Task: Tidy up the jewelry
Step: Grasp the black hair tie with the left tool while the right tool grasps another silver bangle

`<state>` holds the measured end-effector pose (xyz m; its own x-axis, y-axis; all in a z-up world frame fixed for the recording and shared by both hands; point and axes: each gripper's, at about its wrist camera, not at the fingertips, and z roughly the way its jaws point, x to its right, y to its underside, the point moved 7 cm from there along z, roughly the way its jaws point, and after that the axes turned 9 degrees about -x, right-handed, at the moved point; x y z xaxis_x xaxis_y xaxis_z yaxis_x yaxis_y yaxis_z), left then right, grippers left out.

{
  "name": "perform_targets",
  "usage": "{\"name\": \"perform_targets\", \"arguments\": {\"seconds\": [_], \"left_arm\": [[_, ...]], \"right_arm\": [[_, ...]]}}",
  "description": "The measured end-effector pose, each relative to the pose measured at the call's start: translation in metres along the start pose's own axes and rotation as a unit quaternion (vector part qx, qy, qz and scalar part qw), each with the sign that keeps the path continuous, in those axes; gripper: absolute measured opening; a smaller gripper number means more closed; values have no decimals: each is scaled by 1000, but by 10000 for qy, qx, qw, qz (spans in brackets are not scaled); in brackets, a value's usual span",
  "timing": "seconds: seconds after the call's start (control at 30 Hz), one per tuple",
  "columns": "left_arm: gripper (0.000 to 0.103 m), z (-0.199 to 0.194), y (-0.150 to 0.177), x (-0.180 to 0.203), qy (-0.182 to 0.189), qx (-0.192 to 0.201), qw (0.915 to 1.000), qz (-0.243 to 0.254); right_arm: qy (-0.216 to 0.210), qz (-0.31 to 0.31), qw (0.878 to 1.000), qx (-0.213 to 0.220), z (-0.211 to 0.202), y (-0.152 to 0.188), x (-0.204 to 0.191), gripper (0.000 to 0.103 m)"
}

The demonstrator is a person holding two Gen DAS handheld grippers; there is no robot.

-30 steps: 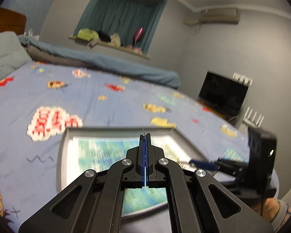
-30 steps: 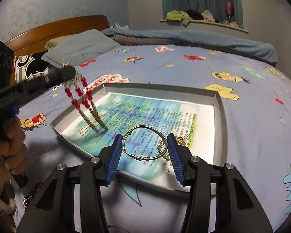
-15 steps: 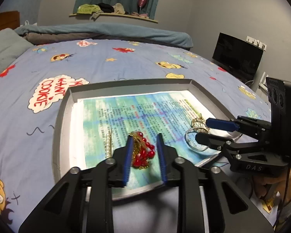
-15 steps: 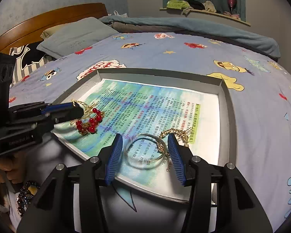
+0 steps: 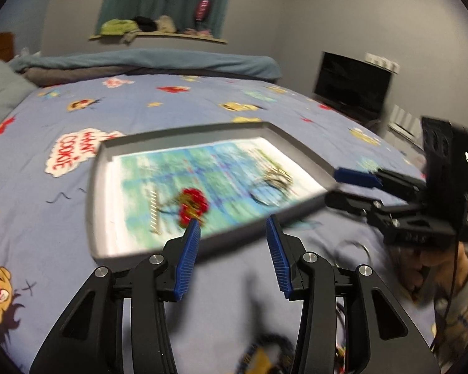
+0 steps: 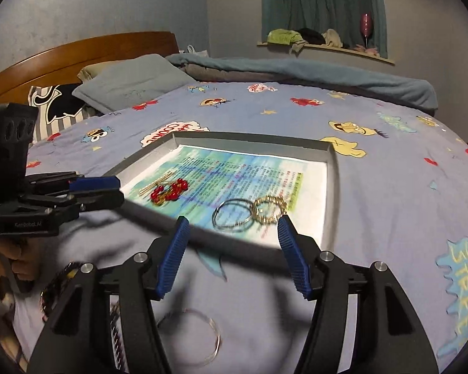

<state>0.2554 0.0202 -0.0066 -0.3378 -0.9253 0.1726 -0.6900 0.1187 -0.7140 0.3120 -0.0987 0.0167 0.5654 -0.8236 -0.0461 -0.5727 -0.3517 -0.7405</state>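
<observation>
A grey tray [image 6: 332, 187] lined with a printed sheet lies on the blue cartoon bedspread. In it rest red bead earrings [image 6: 168, 191] [image 5: 193, 207], a silver bangle [image 6: 232, 216] and a gold bracelet [image 6: 270, 208]. My left gripper [image 5: 232, 222] sits back from the tray's near edge. Its jaws are opening with nothing between them. My right gripper [image 6: 233, 220] also hangs just short of the near rim, jaws opening and empty. Each gripper shows in the other's view: the left gripper [image 6: 118, 190] by the earrings' corner, the right gripper [image 5: 335, 187] at the tray's right corner.
Loose pieces lie on the bedspread in front of the tray: a thin wire hoop [image 6: 190, 339] and a dark bracelet [image 6: 56, 293]. Pillows [image 6: 131, 78] and a wooden headboard stand at the far left. A folded blanket [image 5: 146, 62] and a TV [image 5: 352, 87] are beyond.
The left gripper lowered the red earrings into the tray, let them go and drew back. The right gripper released the silver bangle in the tray and pulled back, jaws wider.
</observation>
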Motion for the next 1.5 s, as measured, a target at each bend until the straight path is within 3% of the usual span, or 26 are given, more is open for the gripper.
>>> {"name": "perform_targets", "arguments": {"seconds": [0.27, 0.5, 0.57, 0.6, 0.63, 0.7, 0.83, 1.03, 1.23, 1.43, 1.5], "left_arm": [[42, -1, 29, 36, 416, -333, 9973, 507], [37, 15, 51, 58, 523, -799, 9915, 884], [31, 18, 55, 60, 497, -886, 9903, 946], [25, 18, 56, 60, 500, -903, 9902, 945], [12, 18, 56, 60, 460, -918, 9903, 941], [4, 20, 56, 58, 371, -931, 9905, 943], [4, 15, 47, 51, 352, -705, 9940, 765], [3, 5, 23, 17, 115, -222, 9997, 68], [4, 17, 30, 2, -151, -499, 9986, 9], [32, 21, 38, -4, -286, -695, 9972, -45], [35, 25, 43, -3, -277, -803, 9964, -22]], "right_arm": [[-117, -58, 9997, -204, -15, 40, -16, 59], [-259, -51, 9986, -456, -15, 57, -22, 59], [-251, -86, 9982, -535, -13, 60, -23, 59], [-242, -108, 9979, -582, -12, 61, -23, 59], [-221, -131, 9976, -649, -9, 62, -24, 59], [-218, -146, 9973, -690, -8, 64, -25, 60], [-128, -226, 9964, -808, -2, 65, -27, 61], [-66, -174, 9969, -758, -2, 63, -24, 50], [-59, -114, 9968, -788, -2, 63, -21, 52], [-99, -95, 9967, -806, -5, 66, -20, 60], [-82, -113, 9966, -807, -5, 67, -20, 60]]}}
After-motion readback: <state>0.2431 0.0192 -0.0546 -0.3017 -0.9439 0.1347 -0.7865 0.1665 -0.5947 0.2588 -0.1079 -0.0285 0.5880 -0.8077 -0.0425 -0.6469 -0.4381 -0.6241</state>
